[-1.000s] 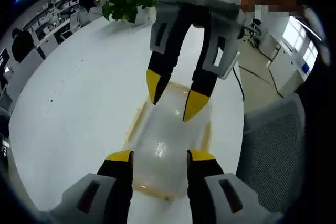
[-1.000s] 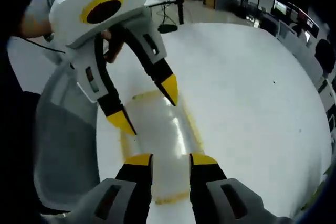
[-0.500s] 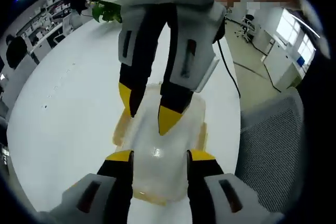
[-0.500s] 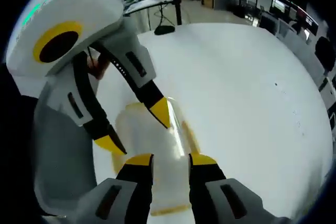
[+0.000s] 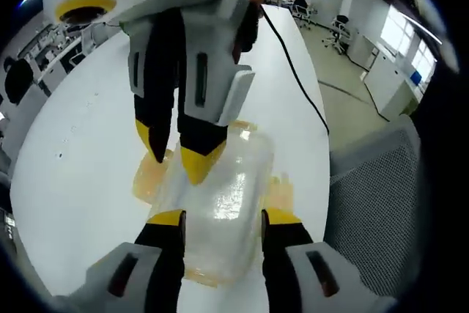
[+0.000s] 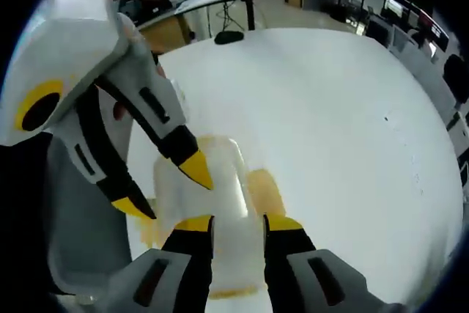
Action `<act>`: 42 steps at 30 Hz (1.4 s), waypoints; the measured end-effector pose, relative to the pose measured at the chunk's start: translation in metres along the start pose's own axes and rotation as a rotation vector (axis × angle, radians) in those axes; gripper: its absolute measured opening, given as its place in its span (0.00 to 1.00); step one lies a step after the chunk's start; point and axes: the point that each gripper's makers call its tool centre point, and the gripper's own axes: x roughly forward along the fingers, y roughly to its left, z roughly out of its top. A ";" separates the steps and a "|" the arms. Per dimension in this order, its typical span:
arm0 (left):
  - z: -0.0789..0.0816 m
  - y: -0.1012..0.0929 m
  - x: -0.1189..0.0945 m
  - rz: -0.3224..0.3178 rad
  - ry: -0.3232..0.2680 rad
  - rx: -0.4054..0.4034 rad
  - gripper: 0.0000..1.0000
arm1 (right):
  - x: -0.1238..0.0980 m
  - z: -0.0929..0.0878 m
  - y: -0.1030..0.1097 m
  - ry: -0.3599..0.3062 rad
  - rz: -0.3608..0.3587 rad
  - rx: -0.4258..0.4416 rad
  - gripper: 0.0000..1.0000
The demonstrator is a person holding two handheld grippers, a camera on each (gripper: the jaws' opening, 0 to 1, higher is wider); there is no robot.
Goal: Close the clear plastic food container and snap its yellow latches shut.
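Observation:
The clear plastic container lies on the white table with its lid on top. Yellow latches stick out at its left and right sides. My left gripper is open, its yellow tips straddling the container's near end. My right gripper reaches in from above, open, its tips over the far left part of the lid. In the right gripper view the container shows a yellow latch. There the right gripper stands open over it and the left gripper comes in from the left.
A grey mesh chair stands close beside the table edge, also seen as the chair. A black cable runs across the table behind the container. Bare table stretches away; office desks stand far off.
Both grippers have drawn closer over the container. In the left gripper view the right gripper has shifted left and its tips have dropped onto the lid. The side latches now splay outward.

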 end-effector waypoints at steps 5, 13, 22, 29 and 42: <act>0.002 -0.004 0.000 0.020 0.003 0.024 0.42 | 0.005 -0.003 -0.004 0.006 0.021 0.027 0.27; -0.003 -0.012 0.005 0.026 0.029 0.037 0.45 | 0.006 -0.009 -0.006 0.050 0.075 0.020 0.29; -0.003 -0.016 0.007 0.075 0.046 0.080 0.48 | 0.004 -0.007 -0.006 0.077 0.119 -0.017 0.30; 0.003 -0.013 0.013 0.143 0.053 0.167 0.52 | 0.015 -0.004 -0.002 0.121 0.162 -0.056 0.31; -0.001 -0.008 0.022 0.177 0.113 0.292 0.50 | 0.020 -0.002 0.001 0.183 0.261 -0.038 0.32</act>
